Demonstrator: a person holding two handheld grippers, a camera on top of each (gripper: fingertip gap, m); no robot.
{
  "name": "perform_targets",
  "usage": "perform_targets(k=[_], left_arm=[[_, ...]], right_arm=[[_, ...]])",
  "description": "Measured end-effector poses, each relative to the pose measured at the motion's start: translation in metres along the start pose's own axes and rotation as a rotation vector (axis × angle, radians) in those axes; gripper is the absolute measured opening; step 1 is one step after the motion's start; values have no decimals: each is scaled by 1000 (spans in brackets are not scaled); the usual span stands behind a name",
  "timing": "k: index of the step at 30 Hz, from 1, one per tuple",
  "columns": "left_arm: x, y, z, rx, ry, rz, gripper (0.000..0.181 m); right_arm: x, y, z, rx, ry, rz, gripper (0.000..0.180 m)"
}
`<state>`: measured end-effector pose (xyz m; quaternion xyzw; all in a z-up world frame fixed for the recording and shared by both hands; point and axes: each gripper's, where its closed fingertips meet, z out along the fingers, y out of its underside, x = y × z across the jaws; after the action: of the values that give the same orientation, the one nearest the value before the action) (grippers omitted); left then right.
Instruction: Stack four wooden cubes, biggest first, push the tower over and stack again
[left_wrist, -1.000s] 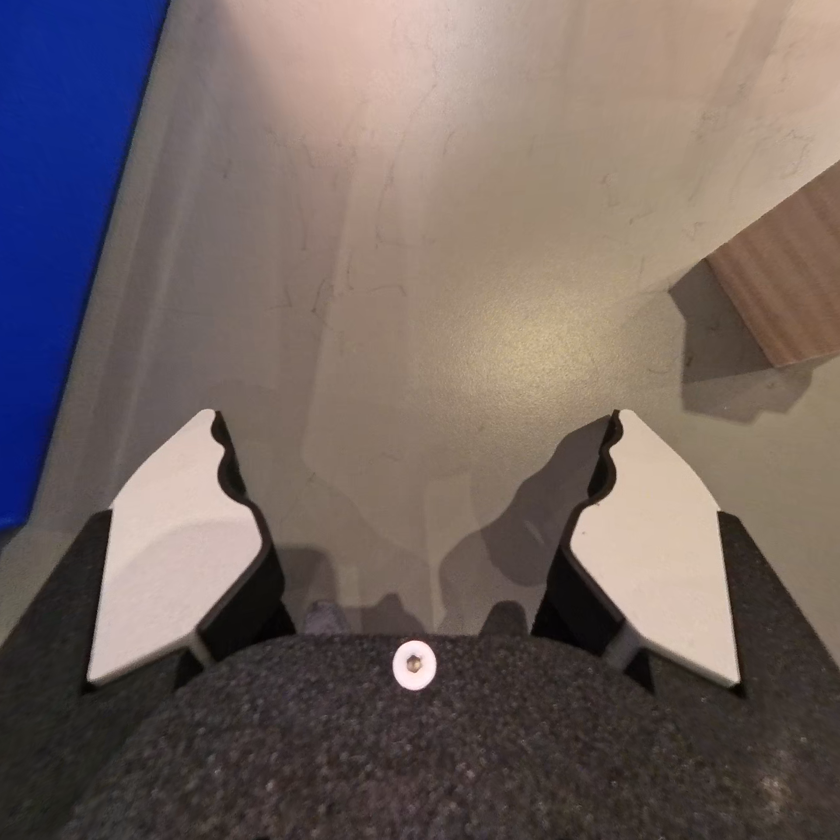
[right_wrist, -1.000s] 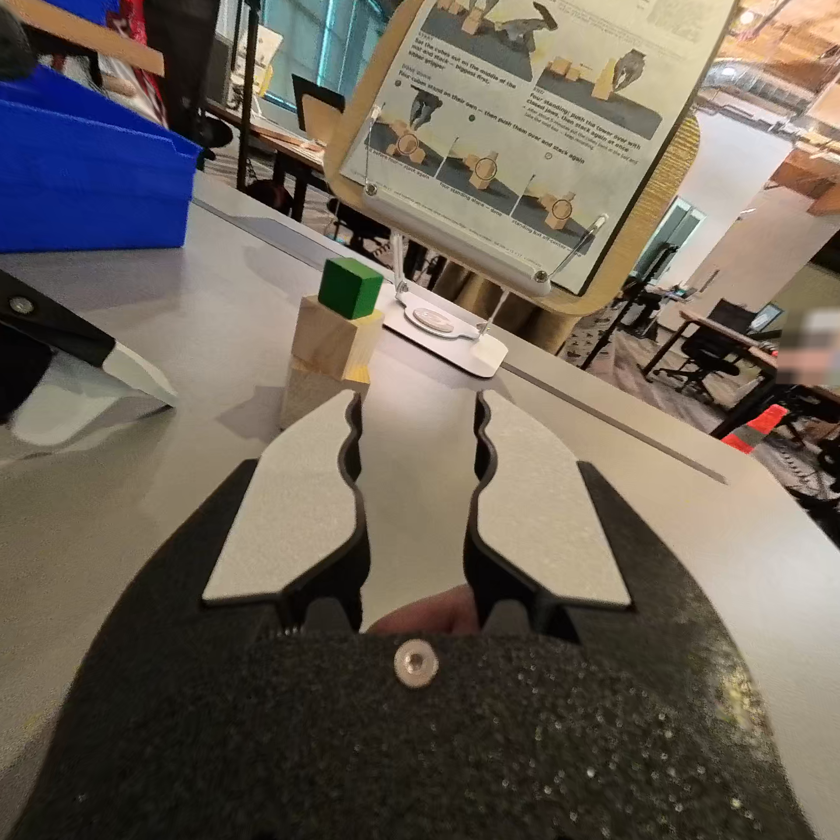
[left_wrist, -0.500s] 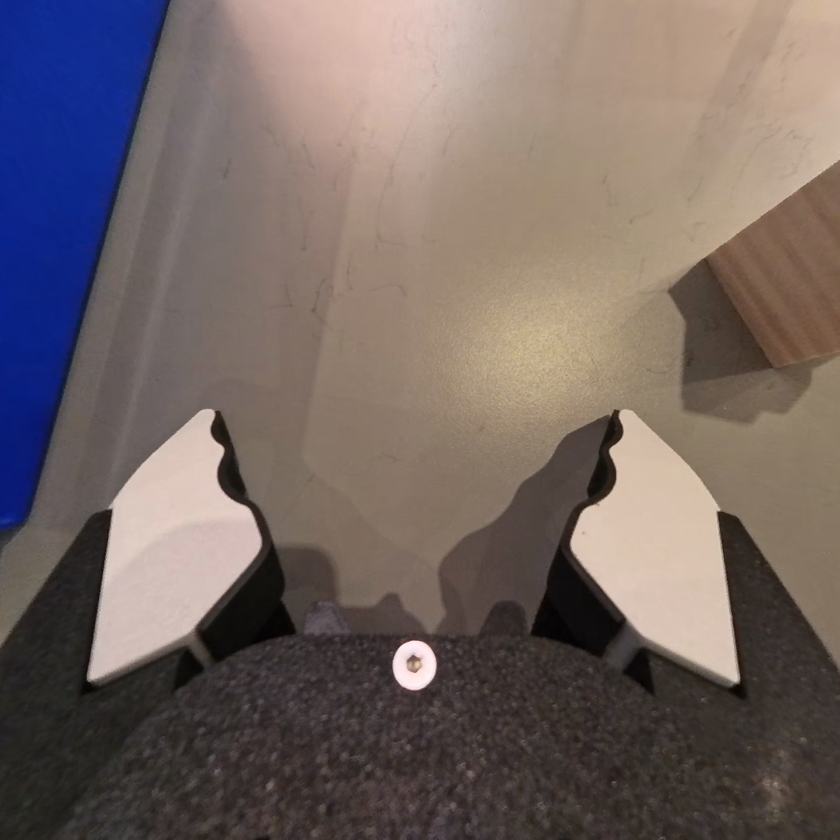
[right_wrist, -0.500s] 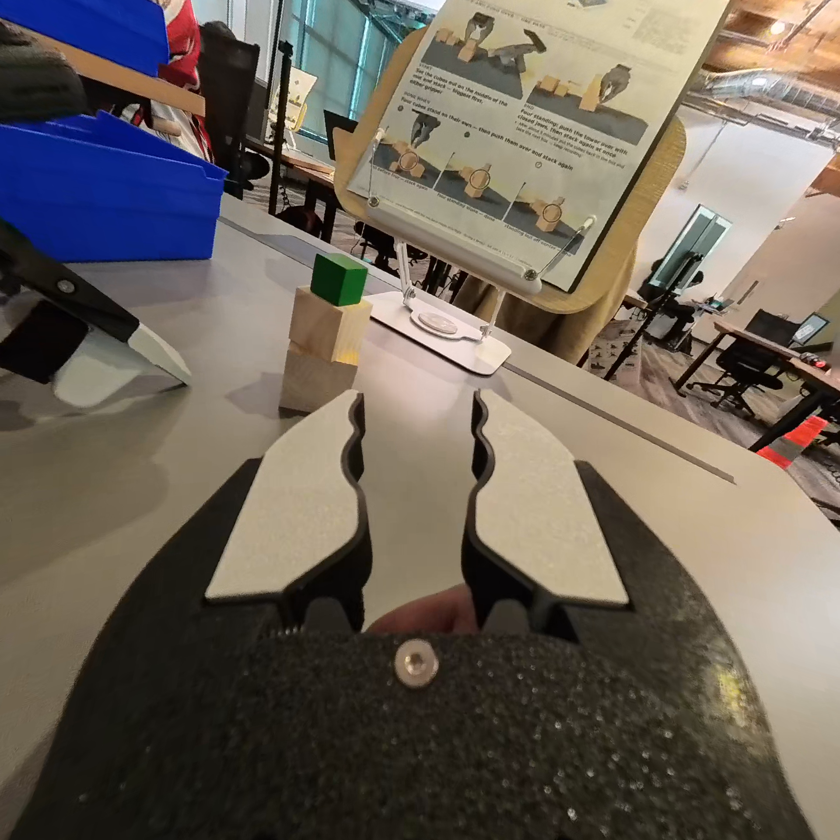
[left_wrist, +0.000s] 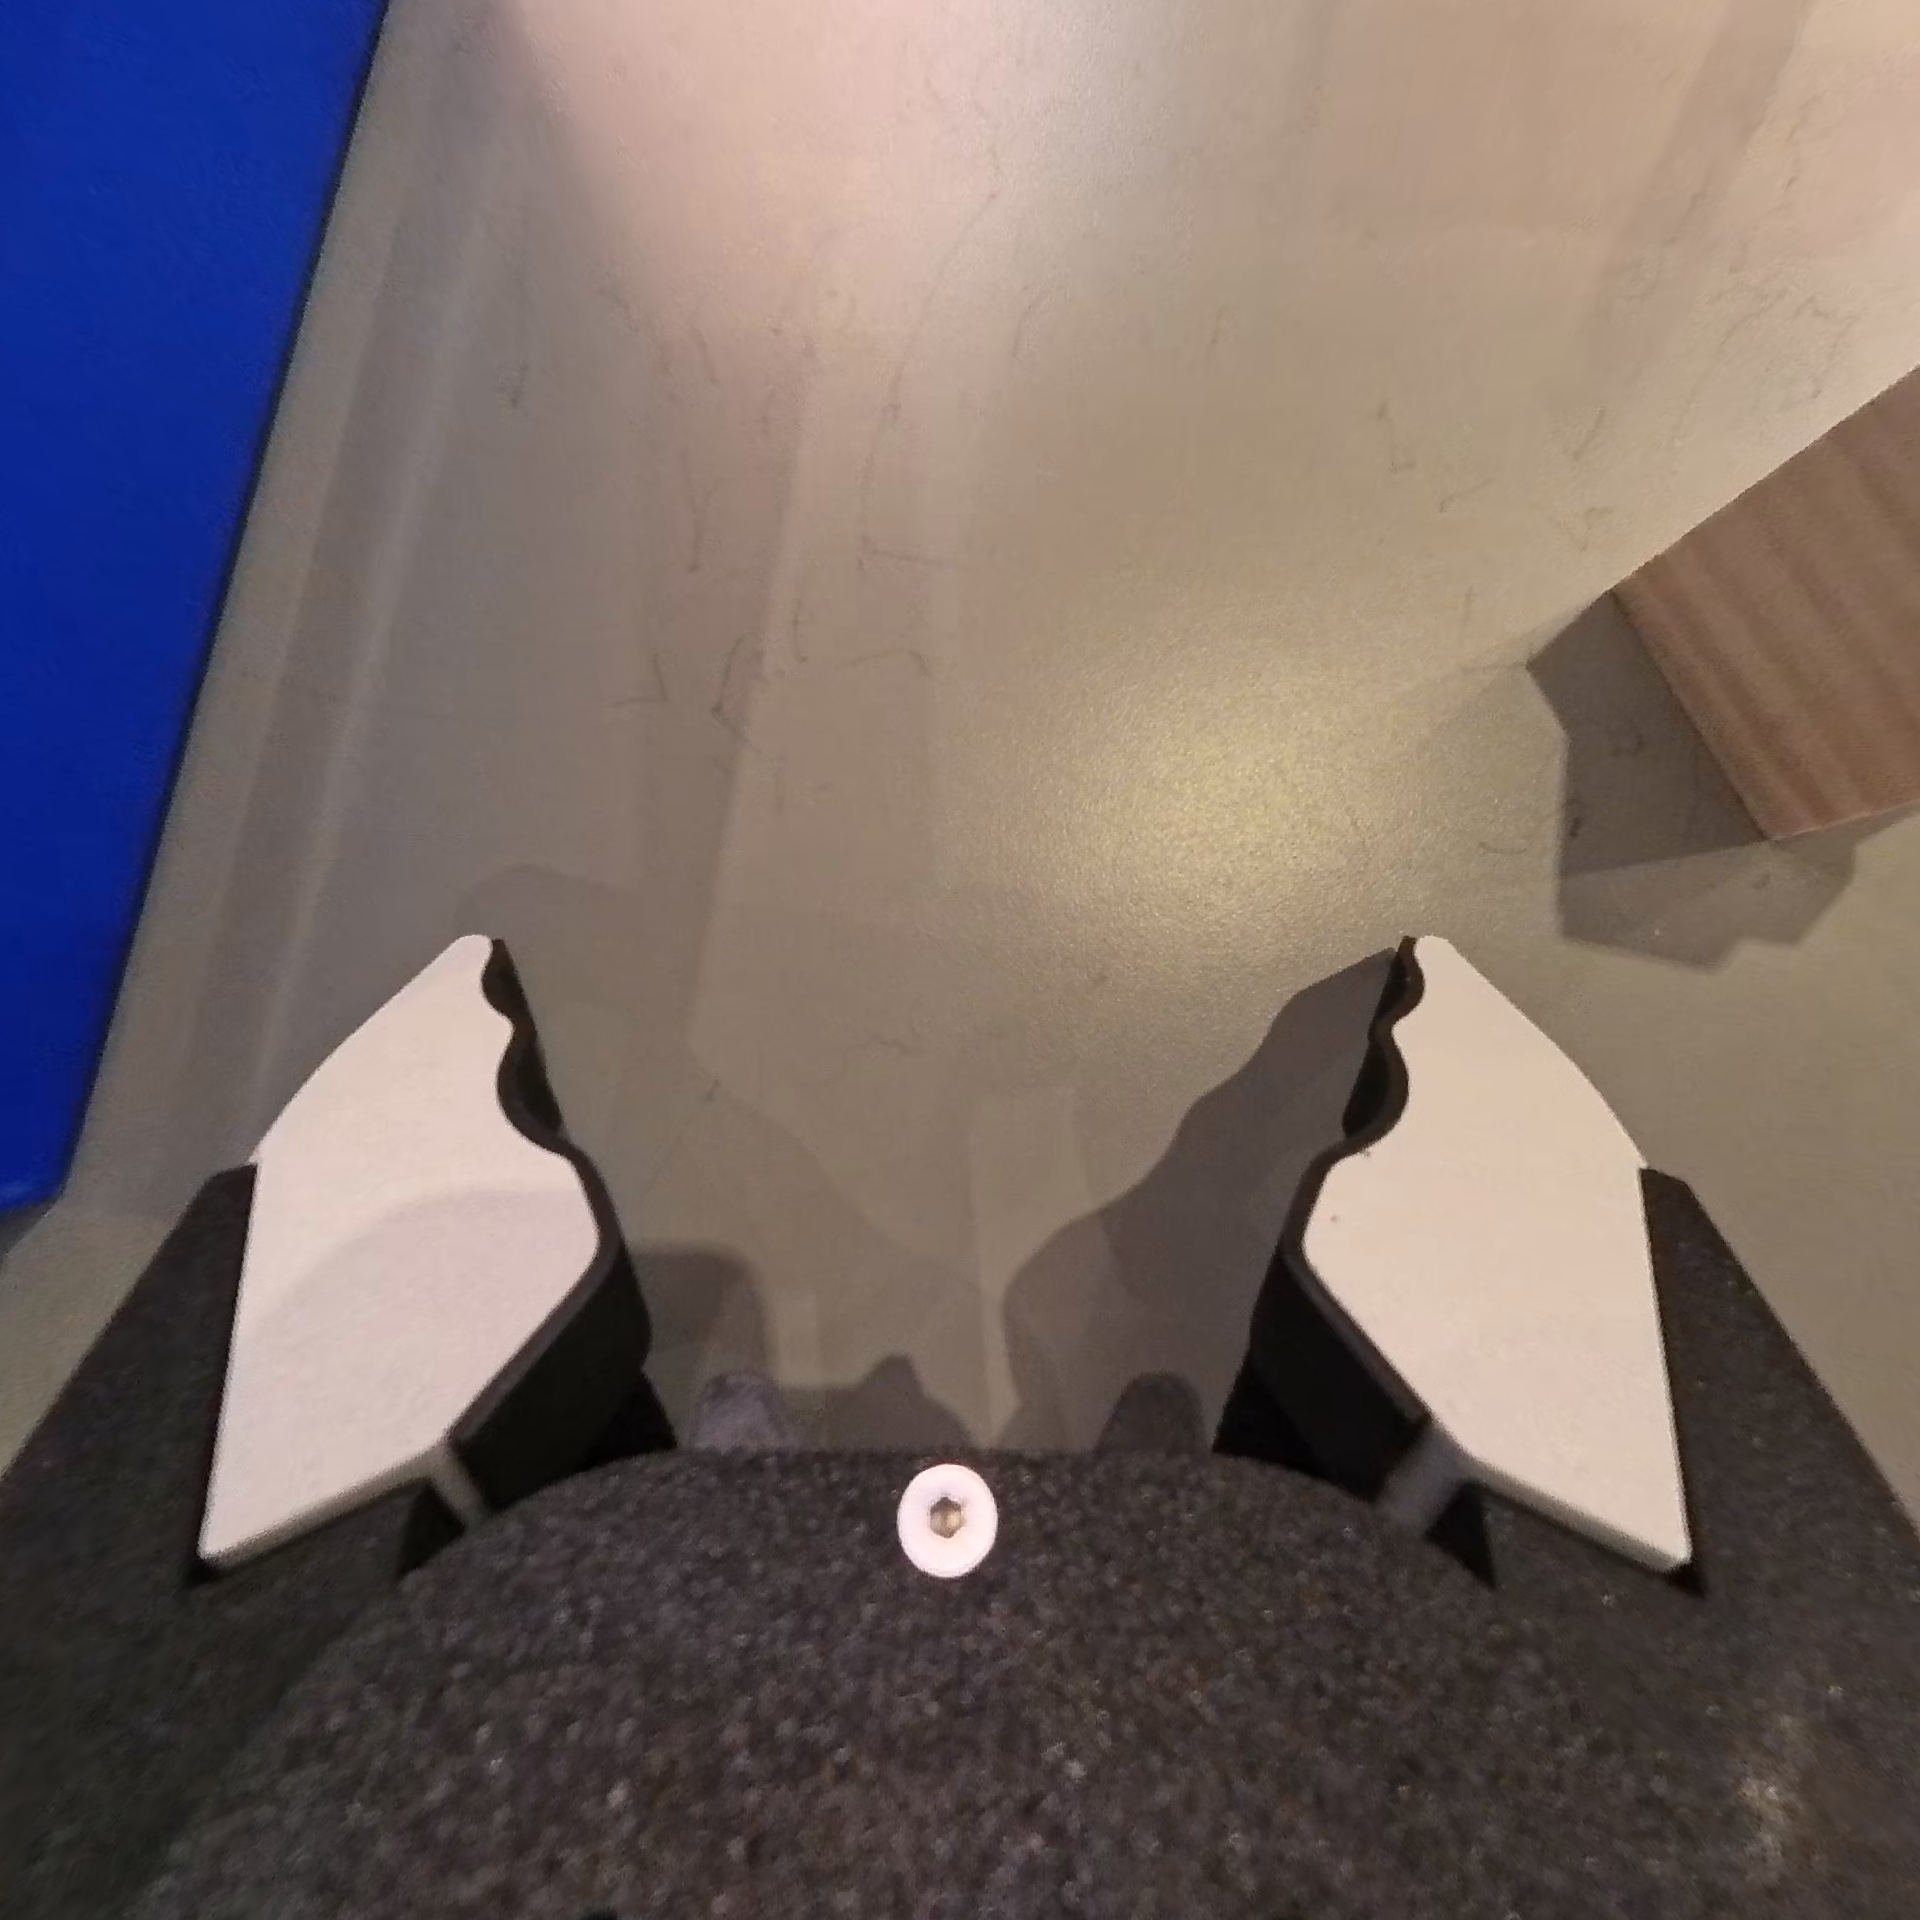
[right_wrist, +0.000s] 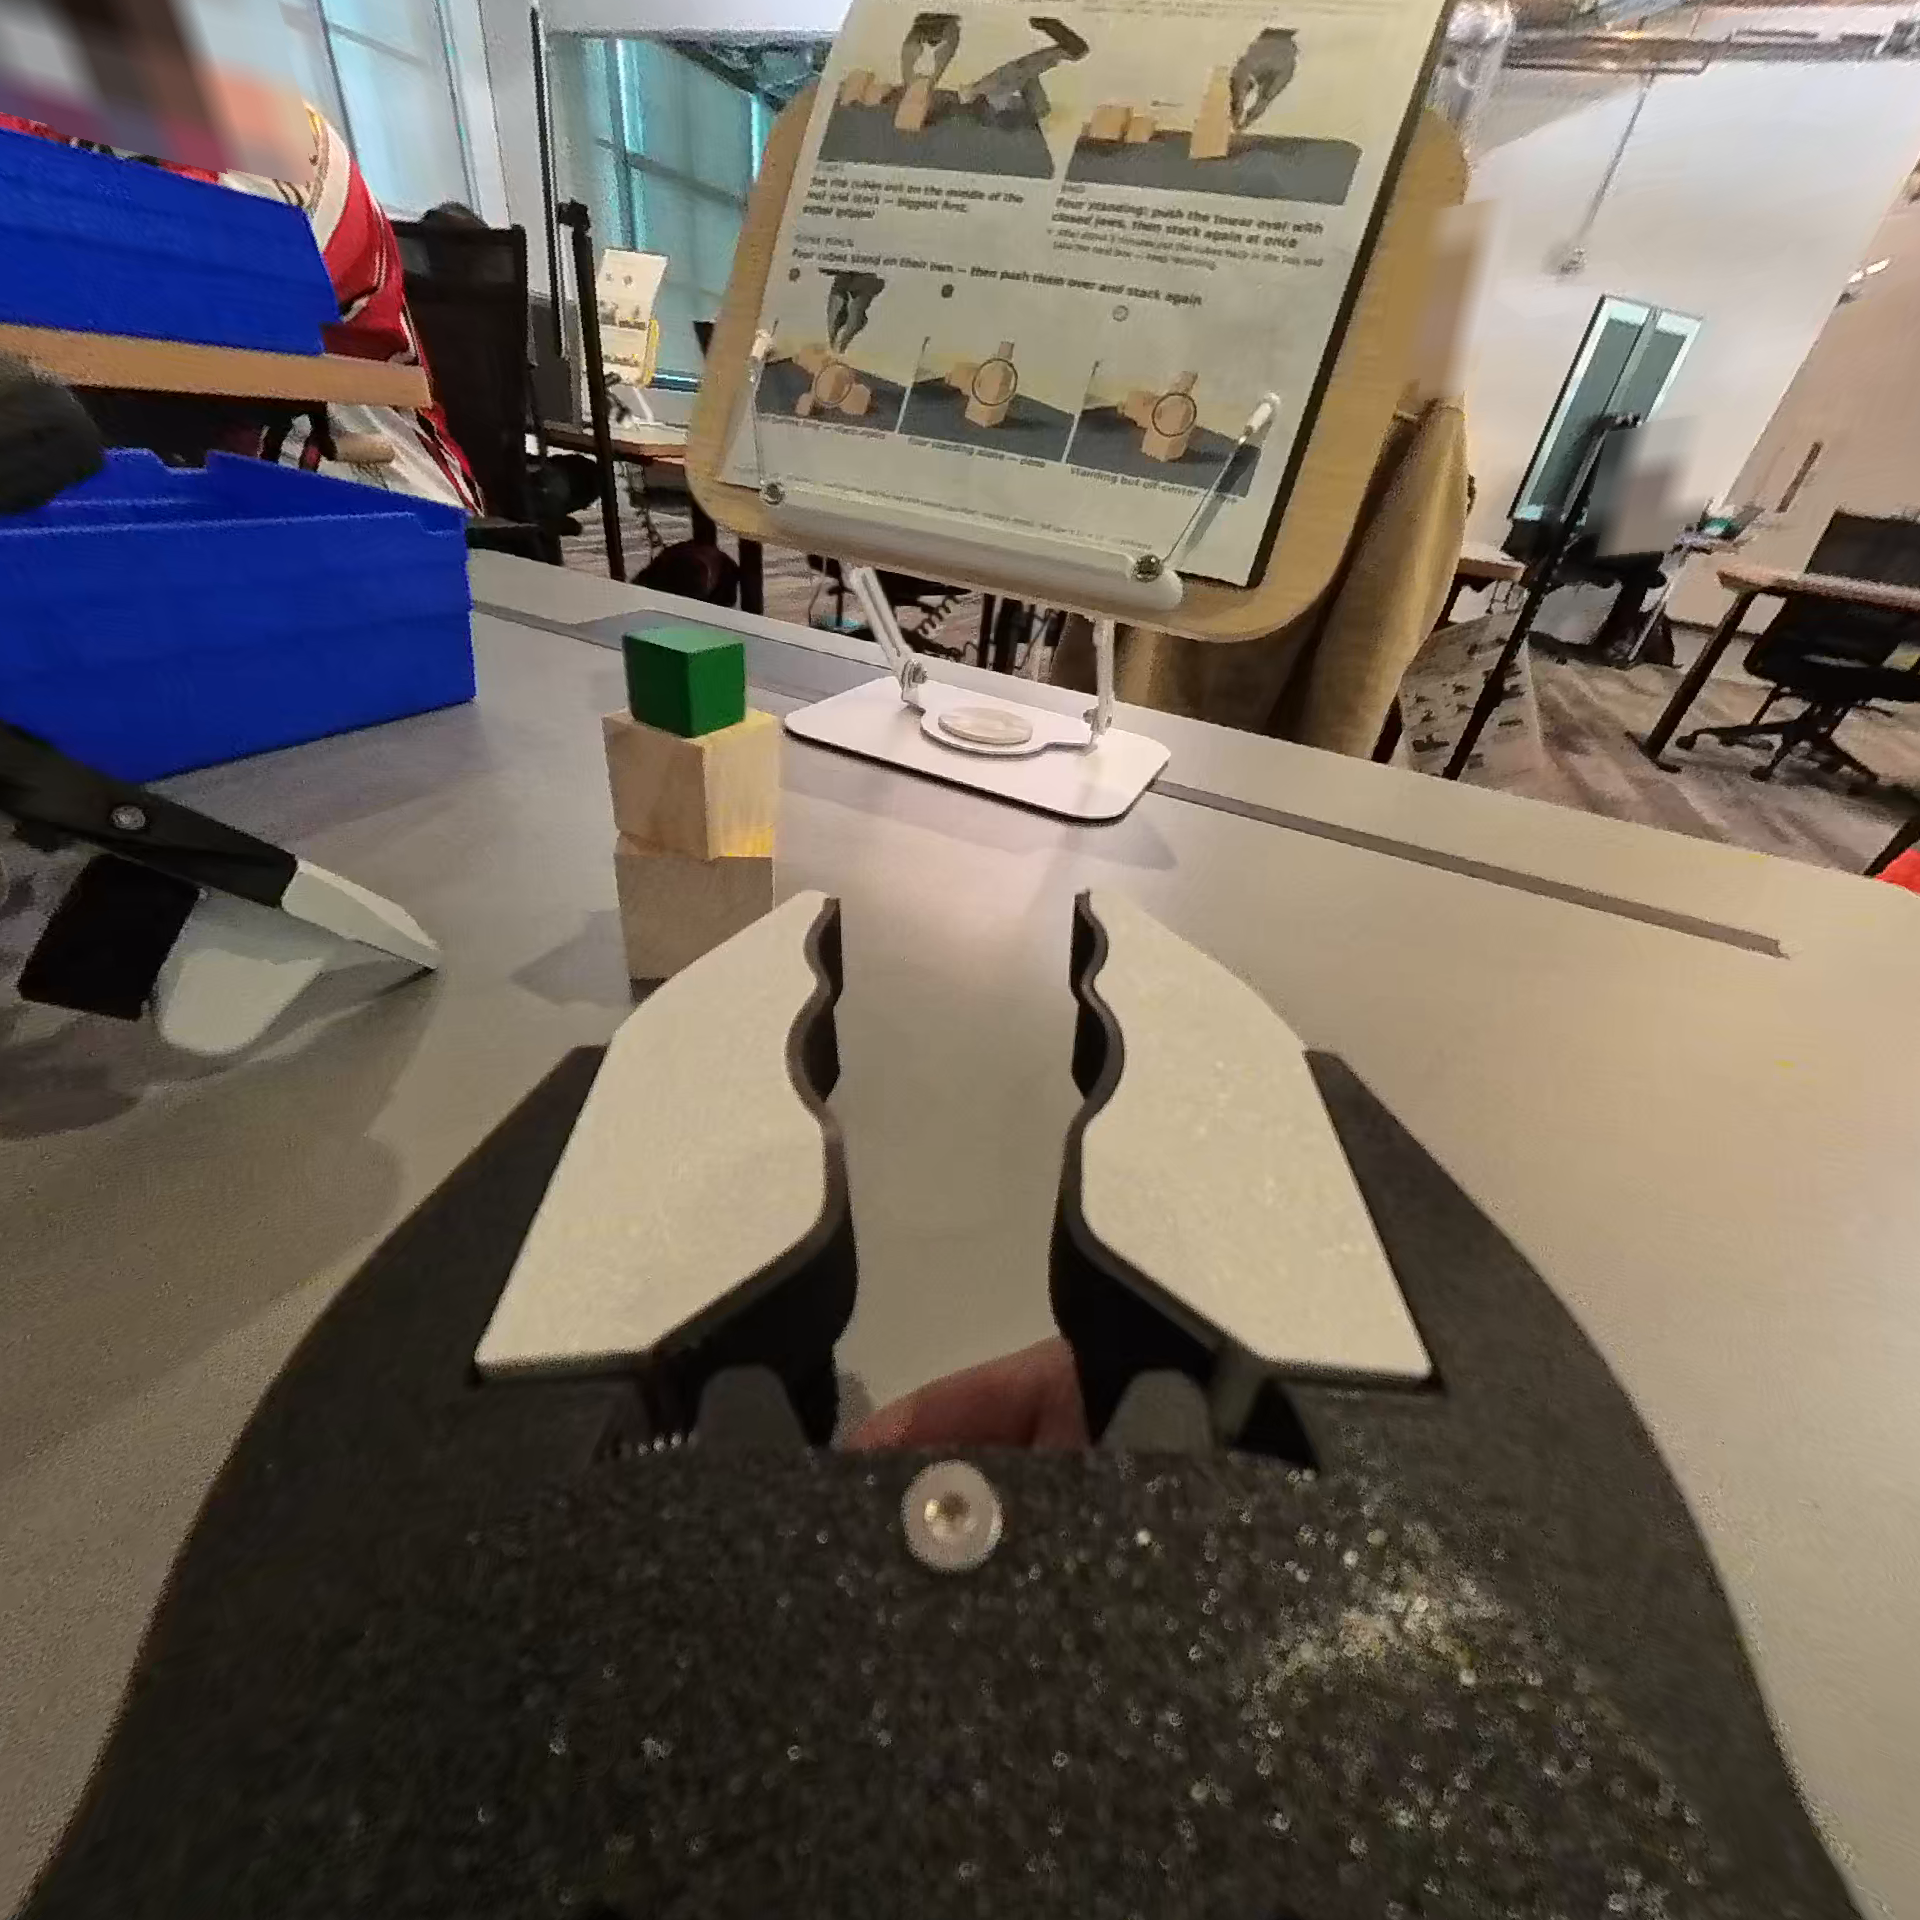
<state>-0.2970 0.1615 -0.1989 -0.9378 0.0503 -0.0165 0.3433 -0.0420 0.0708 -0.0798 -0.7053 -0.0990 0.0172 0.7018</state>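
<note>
A green cube (right_wrist: 686, 681) is seen stacked on two wooden cubes (right_wrist: 694, 790) on the grey table (right_wrist: 1455, 1039), just ahead-left of the empty, partly spread right gripper (right_wrist: 951, 914) (the left gripper (left_wrist: 951, 945) is held wide apart, empty).

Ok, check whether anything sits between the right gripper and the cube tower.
Nothing visible does. Only bare grey table lies between the right gripper and the tower, green cube on top. The left gripper is off to the tower's left, out of the path.
</note>
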Motion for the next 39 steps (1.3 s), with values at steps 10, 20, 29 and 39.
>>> perform_targets(k=[10, 20, 29, 39], left_arm=[[0, -1, 1, 0, 7, 8, 146], [-1, -1, 1, 0, 20, 23, 146], [0, -23, 4, 56, 59, 93, 132], [18, -49, -154, 788, 3, 366, 78]], right_arm=[[-2, -1, 0, 5, -16, 2, 42], [-6, 0, 0, -2, -45, 5, 42], [-5, 2, 2, -15, -44, 12, 42], [7, 25, -6, -212, 4, 40, 57]])
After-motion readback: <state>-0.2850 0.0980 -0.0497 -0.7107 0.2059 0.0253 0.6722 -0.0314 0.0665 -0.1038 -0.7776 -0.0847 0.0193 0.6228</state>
